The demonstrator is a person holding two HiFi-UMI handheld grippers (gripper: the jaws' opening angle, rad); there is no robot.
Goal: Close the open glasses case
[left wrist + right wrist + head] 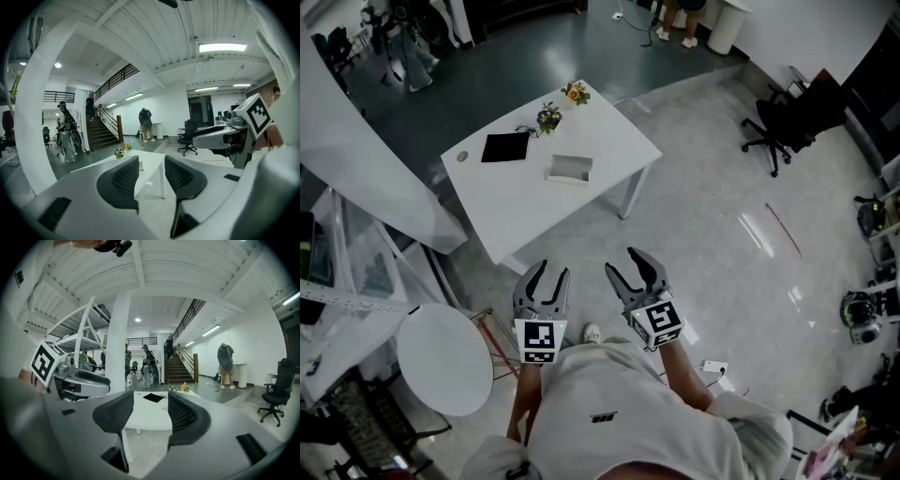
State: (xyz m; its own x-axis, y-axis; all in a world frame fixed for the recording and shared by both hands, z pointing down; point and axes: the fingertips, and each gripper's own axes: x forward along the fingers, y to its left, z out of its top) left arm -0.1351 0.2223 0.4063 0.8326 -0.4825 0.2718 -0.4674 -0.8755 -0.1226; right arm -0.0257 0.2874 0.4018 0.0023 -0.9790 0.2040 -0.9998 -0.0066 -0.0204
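Observation:
The open glasses case [569, 169], pale grey with its lid up, lies near the middle of the white table [525, 202]. Both grippers hover over the floor, short of the table's near corner. My left gripper [551, 270] is open with nothing between its jaws, and my right gripper [623, 262] beside it is also open and empty. In the left gripper view the left gripper [151, 161] points at the table [150, 164] ahead. In the right gripper view the right gripper [151, 399] frames the table top [147, 416].
A black pad [504, 147] and two small flower pots [549, 117] stand on the table's far side. A round white side table [443, 359] is at my left, with white shelving beyond it. A black office chair [778, 127] stands far right. People stand by the stairs [183, 369].

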